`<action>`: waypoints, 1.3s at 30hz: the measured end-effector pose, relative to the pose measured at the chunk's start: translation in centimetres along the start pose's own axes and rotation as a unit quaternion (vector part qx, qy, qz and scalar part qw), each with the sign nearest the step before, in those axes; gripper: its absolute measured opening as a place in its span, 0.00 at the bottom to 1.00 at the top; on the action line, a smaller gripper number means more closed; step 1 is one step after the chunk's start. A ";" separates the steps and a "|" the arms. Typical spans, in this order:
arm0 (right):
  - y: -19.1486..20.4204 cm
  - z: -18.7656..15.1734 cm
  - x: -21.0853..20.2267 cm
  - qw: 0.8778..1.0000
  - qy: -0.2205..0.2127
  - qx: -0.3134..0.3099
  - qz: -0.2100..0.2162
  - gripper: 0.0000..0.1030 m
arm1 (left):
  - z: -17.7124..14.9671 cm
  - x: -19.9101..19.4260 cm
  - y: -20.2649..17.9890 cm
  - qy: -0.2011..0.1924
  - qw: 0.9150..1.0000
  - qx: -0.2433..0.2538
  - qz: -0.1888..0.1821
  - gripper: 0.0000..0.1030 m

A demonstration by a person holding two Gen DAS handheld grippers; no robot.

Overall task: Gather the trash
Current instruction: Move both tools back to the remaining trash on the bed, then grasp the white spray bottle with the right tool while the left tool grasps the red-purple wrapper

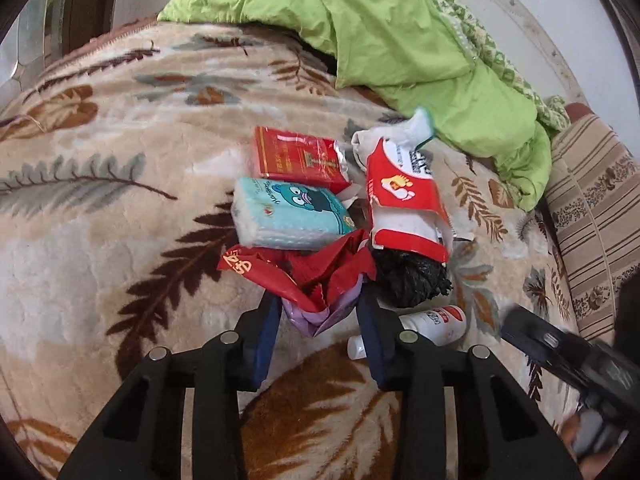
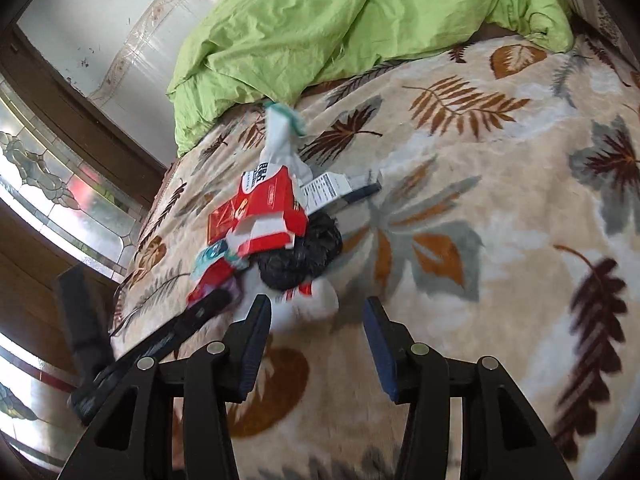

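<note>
Jaws apart on both tools: our left gripper [image 1: 320,312] stands with its blue-padded fingers [image 1: 266,344] on either side of a crumpled red wrapper [image 1: 296,272] and the purple packet [image 1: 316,318] beneath it, though we cannot tell whether the pads touch them, while our right gripper [image 2: 316,320] hangs wide open over the bed with nothing between its fingers [image 2: 256,344]

The trash sits in a tight heap on a cream fleece blanket [image 1: 120,184] printed with brown and grey leaves. In the left wrist view we see a red cigarette pack [image 1: 298,158] at the far side, a pale blue tissue pack with a cartoon face [image 1: 288,214] just in front of it, and a torn red-and-white carton bearing a footprint mark [image 1: 404,204] to their right, its lower end resting on a bunched black plastic bag [image 1: 412,280]. A white bottle with a red label [image 1: 420,326] lies on its side just beside the left gripper's right finger. White crumpled paper [image 1: 394,132] pokes out behind the carton

From the right wrist view the same bottle [image 2: 308,304] lies just ahead of the right gripper's left finger, with the black bag [image 2: 300,252] and carton [image 2: 260,220] beyond, and a flattened white box with printed text [image 2: 336,190] at the far edge of the heap

A rumpled lime-green duvet [image 1: 400,40] lies at the head of the bed, well apart from the grippers
</note>
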State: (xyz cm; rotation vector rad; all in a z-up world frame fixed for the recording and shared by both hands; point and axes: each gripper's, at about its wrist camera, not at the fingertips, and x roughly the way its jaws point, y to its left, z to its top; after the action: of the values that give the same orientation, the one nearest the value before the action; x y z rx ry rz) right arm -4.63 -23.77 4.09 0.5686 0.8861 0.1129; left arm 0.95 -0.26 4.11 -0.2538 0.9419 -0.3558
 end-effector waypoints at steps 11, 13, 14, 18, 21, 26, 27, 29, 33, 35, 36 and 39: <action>1.4 -1.4 4.2 0.996 0.074 -0.005 0.040 0.39 | 0.4 -4.1 1.6 -0.057 0.998 0.012 0.010 0.36; 2.3 -3.1 3.4 0.994 0.097 -0.019 0.054 0.39 | 0.6 -4.2 1.9 -0.058 0.998 0.006 0.009 0.36; 2.8 -3.6 3.2 0.992 0.104 -0.026 0.059 0.39 | 0.7 -4.2 1.9 -0.058 0.998 0.005 0.007 0.36; 4.6 -4.0 0.8 0.995 0.066 -0.069 0.037 0.39 | 0.6 -4.3 1.8 -0.060 0.998 0.006 0.006 0.36; 6.0 -2.5 0.7 0.992 0.030 -0.120 -0.004 0.42 | 0.5 -4.4 1.8 -0.061 0.998 0.006 0.011 0.36; 5.3 -0.4 4.4 0.992 0.020 -0.123 -0.034 0.42 | 0.4 -4.5 2.1 -0.060 0.998 0.006 0.012 0.36; 4.7 -0.4 4.8 0.993 0.027 -0.111 -0.028 0.42 | 0.4 -4.5 2.1 -0.060 0.998 0.006 0.012 0.36; 3.9 -0.3 5.8 0.995 0.047 -0.088 -0.009 0.42 | 0.4 -4.5 2.1 -0.060 0.998 0.006 0.012 0.36; 4.6 -2.1 6.5 0.992 0.072 -0.105 0.007 0.41 | 0.4 -4.5 2.0 -0.059 0.998 0.004 0.011 0.36; 5.7 -2.9 6.9 0.989 0.075 -0.131 -0.006 0.37 | 0.4 -4.5 2.0 -0.059 0.998 0.006 0.009 0.36; 6.0 -3.1 7.1 0.988 0.073 -0.138 -0.015 0.35 | 0.4 -4.6 2.0 -0.059 0.998 0.010 0.009 0.36; 6.6 -3.5 7.7 0.987 0.054 -0.146 -0.039 0.33 | 0.2 -4.7 1.7 -0.061 0.998 0.018 0.010 0.36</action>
State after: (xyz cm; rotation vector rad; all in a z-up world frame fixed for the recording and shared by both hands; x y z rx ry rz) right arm -1.47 -14.24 0.31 0.2557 0.9760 0.2014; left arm -1.09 3.20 7.12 -0.2309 0.8176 -0.3353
